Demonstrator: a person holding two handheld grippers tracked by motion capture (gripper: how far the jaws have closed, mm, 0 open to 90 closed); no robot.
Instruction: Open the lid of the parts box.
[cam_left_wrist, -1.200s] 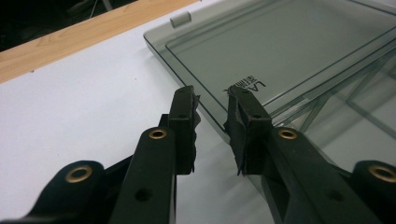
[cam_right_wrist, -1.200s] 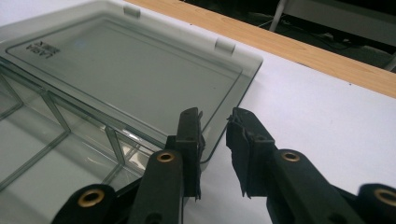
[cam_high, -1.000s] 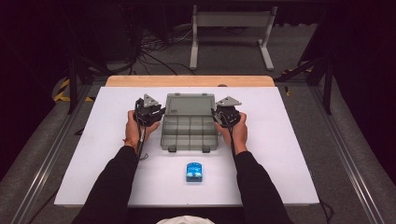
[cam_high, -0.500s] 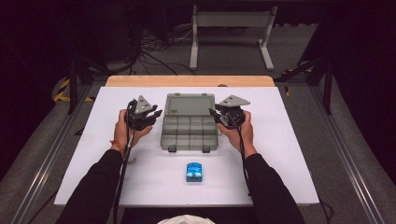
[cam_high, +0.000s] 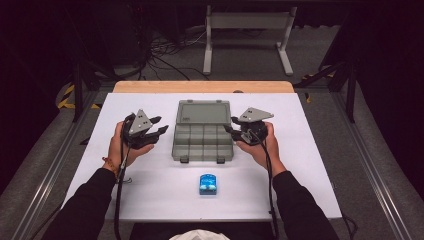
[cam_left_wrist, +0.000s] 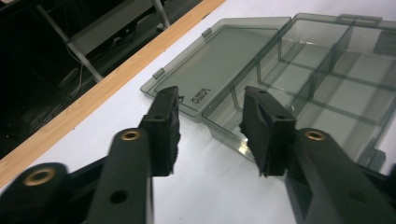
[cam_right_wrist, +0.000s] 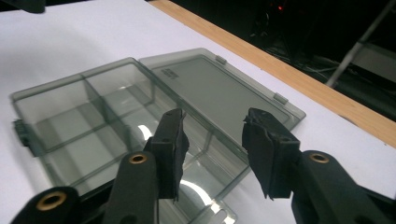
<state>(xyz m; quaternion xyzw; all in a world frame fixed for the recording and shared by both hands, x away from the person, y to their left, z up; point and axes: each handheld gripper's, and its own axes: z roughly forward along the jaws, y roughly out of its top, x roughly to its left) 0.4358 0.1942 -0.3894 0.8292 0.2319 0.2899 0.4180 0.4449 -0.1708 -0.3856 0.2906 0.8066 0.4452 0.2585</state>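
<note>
Both tools (cam_high: 159, 126) (cam_high: 231, 124) flank the open box (cam_high: 202, 131) — apart, jaws just widened.

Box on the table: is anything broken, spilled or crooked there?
Nothing stands out. The box sits square on the table, its lid folded flat open behind it and its compartments empty. The small blue thing lies apart in front of it. No spills or cracks show.

open organizer box (cam_high: 202, 131) mid-table, small blue box (cam_high: 207, 184) in front, bare table (cam_high: 320, 165) either side
</note>
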